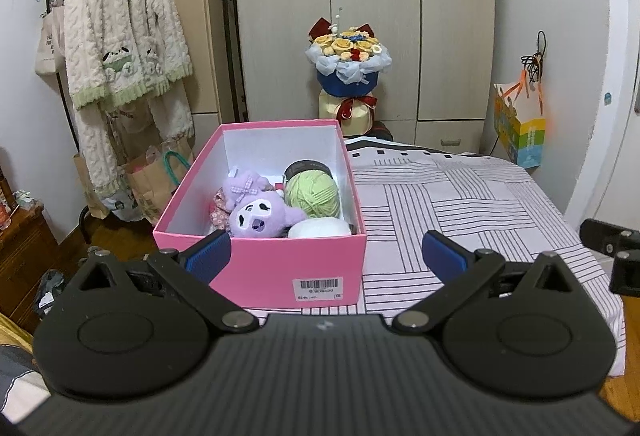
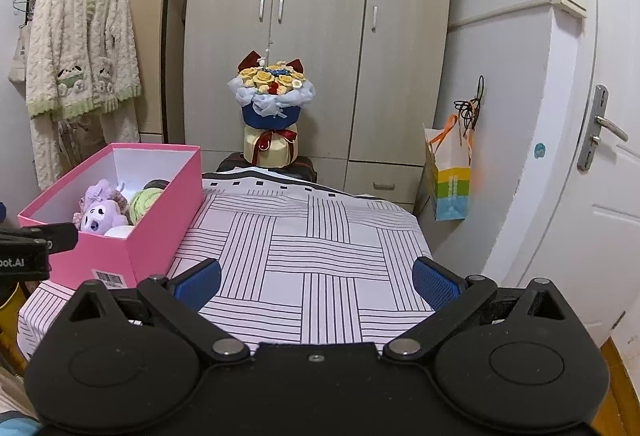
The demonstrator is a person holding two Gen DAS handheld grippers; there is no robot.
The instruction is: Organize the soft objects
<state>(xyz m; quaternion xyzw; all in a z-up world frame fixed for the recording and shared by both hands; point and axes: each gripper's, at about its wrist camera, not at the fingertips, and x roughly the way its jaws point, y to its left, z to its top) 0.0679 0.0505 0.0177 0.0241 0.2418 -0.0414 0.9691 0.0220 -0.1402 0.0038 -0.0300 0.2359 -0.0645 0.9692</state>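
Both grippers empty, jaws spread wide: left gripper (image 1: 326,254) hangs in front of the pink box (image 1: 280,268), right gripper (image 2: 316,282) over the bare striped cloth (image 2: 320,236). In the left view the box holds the purple plush (image 1: 260,218) at 9 o'clock, green yarn (image 1: 312,194) at 1, a white ball (image 1: 320,228) at 5. Looks like the packing step is finished. Next: find any leftover soft item; none visible.

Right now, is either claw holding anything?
No, the left claw and right claw both stand open and empty near the pink box.
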